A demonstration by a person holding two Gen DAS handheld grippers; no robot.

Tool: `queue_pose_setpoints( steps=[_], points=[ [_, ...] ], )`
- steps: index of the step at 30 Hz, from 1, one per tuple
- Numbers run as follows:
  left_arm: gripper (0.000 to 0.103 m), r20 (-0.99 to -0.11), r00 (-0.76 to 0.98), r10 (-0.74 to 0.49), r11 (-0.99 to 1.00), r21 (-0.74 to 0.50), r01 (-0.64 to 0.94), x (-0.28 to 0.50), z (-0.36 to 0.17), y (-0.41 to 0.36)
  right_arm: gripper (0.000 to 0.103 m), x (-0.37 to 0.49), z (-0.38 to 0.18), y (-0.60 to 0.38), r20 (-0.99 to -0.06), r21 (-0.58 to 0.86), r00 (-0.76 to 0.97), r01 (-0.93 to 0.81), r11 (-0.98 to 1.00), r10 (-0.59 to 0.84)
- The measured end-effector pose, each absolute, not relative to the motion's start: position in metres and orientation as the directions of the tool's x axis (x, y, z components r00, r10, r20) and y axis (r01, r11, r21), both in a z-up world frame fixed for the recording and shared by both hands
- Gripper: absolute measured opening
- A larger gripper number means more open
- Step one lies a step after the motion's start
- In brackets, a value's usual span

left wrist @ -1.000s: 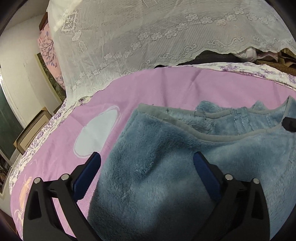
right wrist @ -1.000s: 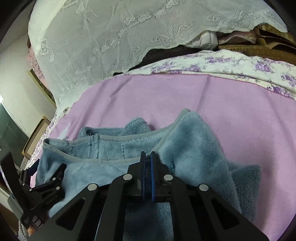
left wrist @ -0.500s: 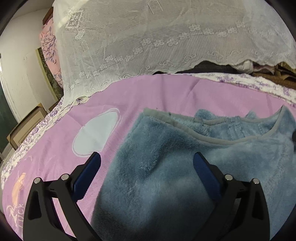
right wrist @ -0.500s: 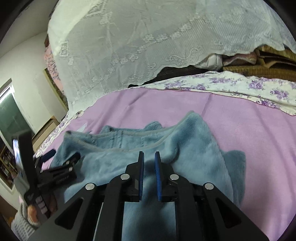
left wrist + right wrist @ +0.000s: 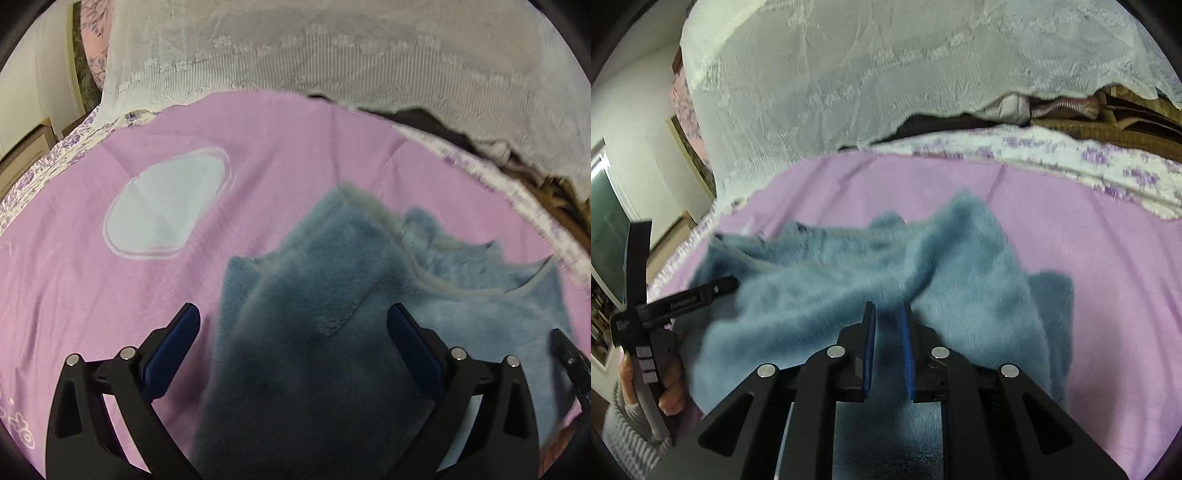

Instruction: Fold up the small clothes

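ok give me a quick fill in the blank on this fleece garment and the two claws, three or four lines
1. The fleece garment is ____ in colour.
2. It lies on a ____ sheet.
3. The left claw has its jaws spread ____ over the garment.
4. On the sheet beside the garment is a pale ____ patch.

Missing words: blue; pink; wide; oval

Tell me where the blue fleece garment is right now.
The blue fleece garment lies on the pink bedsheet, below centre in both wrist views, in front of the white lace cover and between the left gripper's spread fingers.
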State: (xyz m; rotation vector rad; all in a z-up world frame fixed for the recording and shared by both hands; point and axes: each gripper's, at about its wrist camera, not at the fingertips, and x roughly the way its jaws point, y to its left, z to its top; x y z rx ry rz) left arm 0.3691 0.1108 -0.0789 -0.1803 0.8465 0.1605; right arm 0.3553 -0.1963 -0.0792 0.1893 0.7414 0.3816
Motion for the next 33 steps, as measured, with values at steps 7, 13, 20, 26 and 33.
queue_pose_setpoints(
  steps=[7, 13, 20, 26, 33],
  points=[
    [0.099, -0.715, 0.67, 0.201, 0.978, 0.106, -0.18, 0.386, -0.068, 0.079, 0.029, 0.382, -0.062, -0.202, -0.615, 0.429, 0.62, -0.254, 0.867, 0.486],
    [0.099, -0.819, 0.557, 0.139, 0.969, -0.003, -0.247, 0.417, -0.098, 0.111, 0.031, 0.394, -0.067, -0.17, -0.644, 0.415, 0.585, -0.274, 0.868, 0.493],
    [0.099, -0.786, 0.618, 0.02, 0.941, -0.195, -0.278, 0.402, -0.08, 0.151, 0.013, 0.426, -0.1, -0.227, -0.657, 0.537, 0.605, -0.043, 0.842, 0.45],
    [0.099, -0.799, 0.594, 0.093, 0.95, -0.108, -0.294, 0.421, -0.086, 0.153, 0.017, 0.412, -0.071, -0.228, -0.579, 0.502, 0.689, -0.119, 0.856, 0.436],
    [0.099, -0.844, 0.537, -0.002, 0.914, -0.219, -0.341, 0.435, -0.113, 0.18, 0.004, 0.446, -0.124, -0.254, -0.682, 0.525, 0.61, 0.024, 0.851, 0.403]
  ],
)
